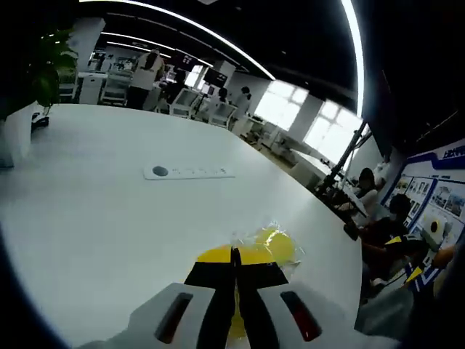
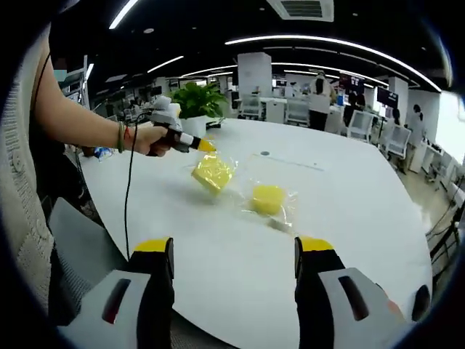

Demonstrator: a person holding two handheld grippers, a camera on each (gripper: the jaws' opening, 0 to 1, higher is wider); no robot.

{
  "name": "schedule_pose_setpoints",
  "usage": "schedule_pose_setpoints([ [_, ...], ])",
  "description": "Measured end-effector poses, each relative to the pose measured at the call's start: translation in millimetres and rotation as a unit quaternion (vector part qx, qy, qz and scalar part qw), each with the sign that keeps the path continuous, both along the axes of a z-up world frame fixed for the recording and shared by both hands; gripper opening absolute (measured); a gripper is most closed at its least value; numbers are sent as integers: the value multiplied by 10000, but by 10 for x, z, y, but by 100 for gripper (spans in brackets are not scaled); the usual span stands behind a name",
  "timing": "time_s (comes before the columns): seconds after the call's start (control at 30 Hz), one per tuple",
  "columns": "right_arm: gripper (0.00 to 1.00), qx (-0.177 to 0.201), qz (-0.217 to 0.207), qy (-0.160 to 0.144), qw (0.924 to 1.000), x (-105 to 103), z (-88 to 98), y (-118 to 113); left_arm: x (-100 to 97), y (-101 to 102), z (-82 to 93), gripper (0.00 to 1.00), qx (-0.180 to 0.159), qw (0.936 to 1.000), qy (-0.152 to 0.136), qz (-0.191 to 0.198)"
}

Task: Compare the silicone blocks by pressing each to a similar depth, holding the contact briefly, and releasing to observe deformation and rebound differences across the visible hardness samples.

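Note:
Two yellow silicone blocks, each in a clear bag, lie on the white table [image 2: 349,218]. In the right gripper view, the left gripper [image 2: 205,145], held by a hand [image 2: 145,138], has its tip on the top of the tilted left block [image 2: 212,174]. The second block [image 2: 268,198] lies flat to its right. In the left gripper view, the left gripper [image 1: 235,254] has its jaws together, with yellow showing between them lower down. The other bagged block [image 1: 275,244] sits just past the tips. My right gripper [image 2: 235,251] is open above the table's near edge, well short of both blocks.
A white power strip [image 1: 187,172] lies mid-table, also seen in the right gripper view as the strip [image 2: 290,161]. A potted plant [image 2: 197,102] stands at the far edge. A cable [image 2: 129,196] hangs from the hand. Seated people [image 1: 378,218] are beyond the table's rim.

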State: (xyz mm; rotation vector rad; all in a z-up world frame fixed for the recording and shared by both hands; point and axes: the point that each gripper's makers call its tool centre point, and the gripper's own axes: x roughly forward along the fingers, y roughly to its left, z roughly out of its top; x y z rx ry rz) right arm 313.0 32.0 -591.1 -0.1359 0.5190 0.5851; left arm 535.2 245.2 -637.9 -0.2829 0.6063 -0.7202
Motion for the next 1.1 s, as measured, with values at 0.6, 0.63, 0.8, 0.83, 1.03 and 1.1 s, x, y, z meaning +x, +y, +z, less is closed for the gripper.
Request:
schedule_pose_setpoints([
  [0.6, 60, -124, -342, 298, 9989, -170, -63, -42, 276, 362, -623, 0, 395, 9985, 365, 128],
  [0.63, 60, -78, -353, 350, 9987, -179, -78, -32, 276, 362, -642, 0, 424, 9983, 385, 96],
  [0.8, 60, -58, -403, 479, 9980, -198, -151, -9, 284, 352, -718, 0, 593, 9977, 278, -156],
  [0.83, 59, -55, -405, 478, 9980, -195, -147, -3, 288, 358, -726, 0, 592, 9978, 270, -163],
  [1.03, 59, -82, -355, 468, 9982, -153, -144, 34, 310, 365, -735, 0, 598, 9977, 172, -270],
  [1.1, 59, -65, -332, 469, 9983, -137, -144, 42, 309, 362, -729, 0, 570, 9978, 139, -311],
])
